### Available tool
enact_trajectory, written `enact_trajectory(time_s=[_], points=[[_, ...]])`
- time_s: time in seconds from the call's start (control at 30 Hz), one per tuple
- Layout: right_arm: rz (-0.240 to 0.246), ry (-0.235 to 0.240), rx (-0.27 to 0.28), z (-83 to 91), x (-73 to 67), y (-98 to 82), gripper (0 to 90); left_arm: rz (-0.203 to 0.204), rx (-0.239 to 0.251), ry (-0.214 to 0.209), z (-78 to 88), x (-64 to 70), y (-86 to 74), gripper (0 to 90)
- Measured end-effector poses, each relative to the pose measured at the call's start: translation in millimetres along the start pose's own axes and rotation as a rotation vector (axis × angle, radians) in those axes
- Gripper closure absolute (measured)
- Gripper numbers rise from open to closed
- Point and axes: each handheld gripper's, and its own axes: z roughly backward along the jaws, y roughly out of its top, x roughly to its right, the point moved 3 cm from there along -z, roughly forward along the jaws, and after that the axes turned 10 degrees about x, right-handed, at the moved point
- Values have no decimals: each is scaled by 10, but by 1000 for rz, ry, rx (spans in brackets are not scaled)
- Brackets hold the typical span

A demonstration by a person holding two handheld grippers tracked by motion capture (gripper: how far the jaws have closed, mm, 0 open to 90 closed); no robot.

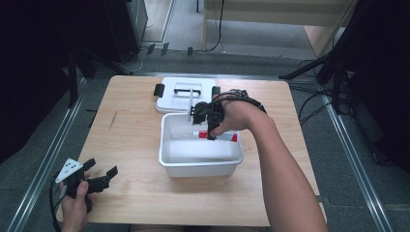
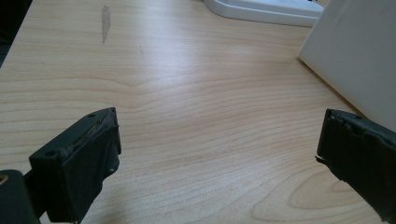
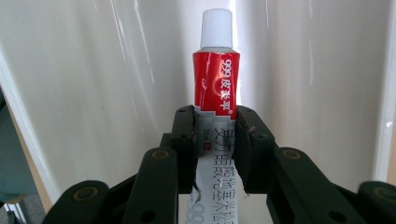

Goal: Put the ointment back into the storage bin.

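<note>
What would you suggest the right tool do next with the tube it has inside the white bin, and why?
Probably open and let go. The right tool is clamped on the red-and-white tube, which the high view shows down inside the white bin, near its far wall. The lid lies behind the bin, and the left tool is idle and open.

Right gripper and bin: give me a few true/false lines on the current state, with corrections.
1. The right gripper is shut on the red-and-white tube. True.
2. The tube is held outside the white bin. False: the gripper holds it down inside the bin.
3. The left gripper is open and holds nothing. True.
4. The white lid is on the bin. False: it lies on the table behind the bin.
5. The tube's cap is black. False: it is white.
</note>
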Motion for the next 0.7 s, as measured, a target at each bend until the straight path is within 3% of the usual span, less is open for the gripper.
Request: enact_trajectory(time_s=[0.7], points=[[14, 49, -2, -360, -37, -54, 719, -1, 1, -2, 2, -2, 0, 1]])
